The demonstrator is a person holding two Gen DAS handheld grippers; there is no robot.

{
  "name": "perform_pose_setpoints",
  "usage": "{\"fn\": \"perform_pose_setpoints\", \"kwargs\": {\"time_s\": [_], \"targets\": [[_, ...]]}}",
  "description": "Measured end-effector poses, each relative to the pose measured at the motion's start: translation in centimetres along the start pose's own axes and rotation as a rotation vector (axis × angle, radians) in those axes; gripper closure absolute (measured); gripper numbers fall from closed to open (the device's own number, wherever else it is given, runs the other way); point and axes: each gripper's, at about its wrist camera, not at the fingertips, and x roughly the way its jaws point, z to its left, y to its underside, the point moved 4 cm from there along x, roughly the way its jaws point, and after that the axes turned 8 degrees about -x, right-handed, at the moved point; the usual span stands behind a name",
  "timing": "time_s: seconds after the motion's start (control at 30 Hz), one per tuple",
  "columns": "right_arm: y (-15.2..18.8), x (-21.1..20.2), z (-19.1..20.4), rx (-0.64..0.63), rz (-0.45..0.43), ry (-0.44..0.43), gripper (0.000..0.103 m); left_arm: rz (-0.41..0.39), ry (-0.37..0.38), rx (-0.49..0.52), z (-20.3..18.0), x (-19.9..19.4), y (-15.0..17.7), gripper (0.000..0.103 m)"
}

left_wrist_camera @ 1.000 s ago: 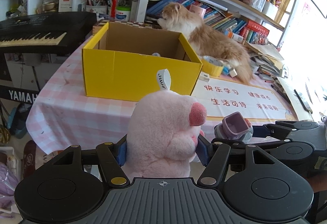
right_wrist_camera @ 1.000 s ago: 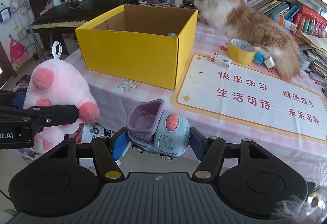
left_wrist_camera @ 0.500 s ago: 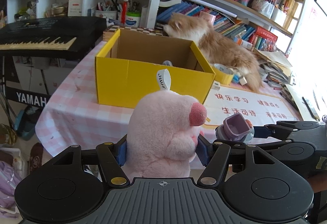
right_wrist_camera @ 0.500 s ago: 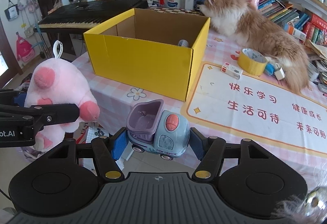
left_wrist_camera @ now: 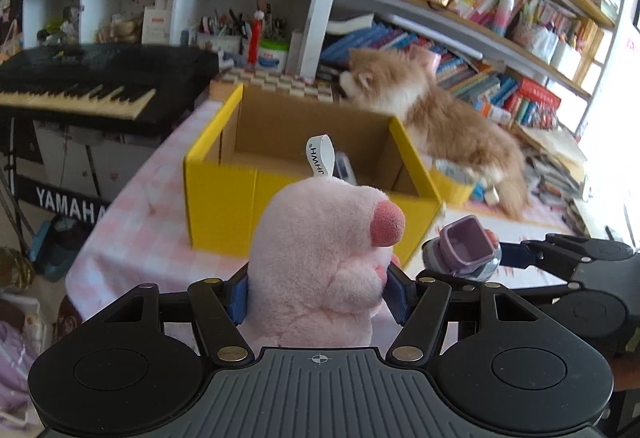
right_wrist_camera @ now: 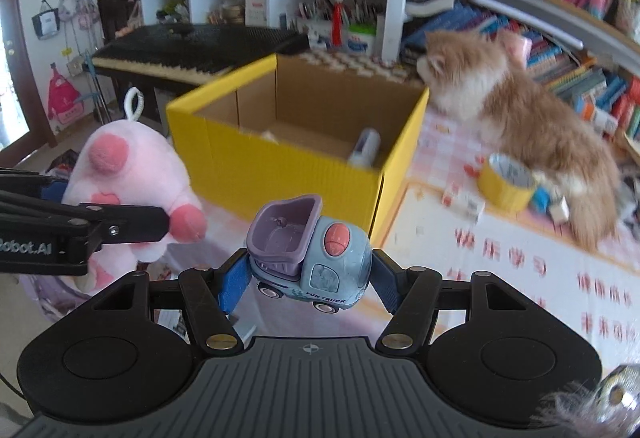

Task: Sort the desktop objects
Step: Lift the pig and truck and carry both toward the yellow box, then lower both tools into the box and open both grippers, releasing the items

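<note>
My left gripper [left_wrist_camera: 316, 294] is shut on a pink plush toy [left_wrist_camera: 324, 262] with a white loop tag; it also shows in the right wrist view [right_wrist_camera: 132, 174]. My right gripper [right_wrist_camera: 308, 278] is shut on a small blue and purple toy truck [right_wrist_camera: 308, 254], which also shows in the left wrist view [left_wrist_camera: 464, 250]. Both are held in the air in front of an open yellow cardboard box [right_wrist_camera: 288, 166] on the table; the box also shows in the left wrist view [left_wrist_camera: 224, 198]. A white tube-like item [right_wrist_camera: 366, 148] lies inside the box.
An orange and white cat [right_wrist_camera: 520, 122] sits on the pink checked tablecloth [left_wrist_camera: 140, 222] right of the box. A yellow tape roll [right_wrist_camera: 506, 182] and small boxes [right_wrist_camera: 464, 202] lie by the cat. A black keyboard [left_wrist_camera: 88, 86] stands left. Bookshelves [left_wrist_camera: 500, 18] are behind.
Both grippers have risen and moved closer to the yellow box, so I look down into it more. Each still holds its toy. The cat has stayed in place.
</note>
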Motion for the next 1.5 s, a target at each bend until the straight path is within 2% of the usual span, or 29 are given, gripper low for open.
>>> {"fn": "perform_pose_setpoints", "kwargs": {"time_s": [0.3,0.47,0.63,0.8,0.93,1.1,1.27,1.5], "targets": [[-7.3,3.2,-2.9,-0.092,-0.141,-0.024,0.042,-0.104,-0.041,0.03,-0.9,2.9,-6.5,0.039],[-10.2,5.6,-5.0,-0.116,-0.172,-0.033,0.042,-0.142,-0.08,0.041,-1.1,4.6,-9.2,0.039],[-11.9,8.3,-6.6,-0.152,-0.172,-0.042,0.042,-0.133,-0.13,0.062,-1.2,7.0,-10.8,0.038],[-12.3,11.2,-7.4,-0.198,-0.139,-0.066,0.042,-0.095,-0.173,0.075,-0.8,9.2,-11.3,0.038],[-11.9,13.7,-7.5,-0.251,-0.081,-0.089,0.042,-0.043,-0.211,0.097,-0.4,11.5,-11.0,0.038],[-11.3,16.1,-7.6,-0.324,-0.034,-0.117,0.042,0.015,-0.227,0.127,-0.4,13.9,-11.0,0.038],[-11.5,18.0,-7.0,-0.498,-0.023,-0.126,0.042,0.053,-0.238,0.187,-1.0,16.3,-11.8,0.038],[-12.2,21.0,-6.2,-0.716,0.035,-0.167,0.042,0.171,-0.264,0.248,-0.9,20.0,-12.0,0.037]]}}
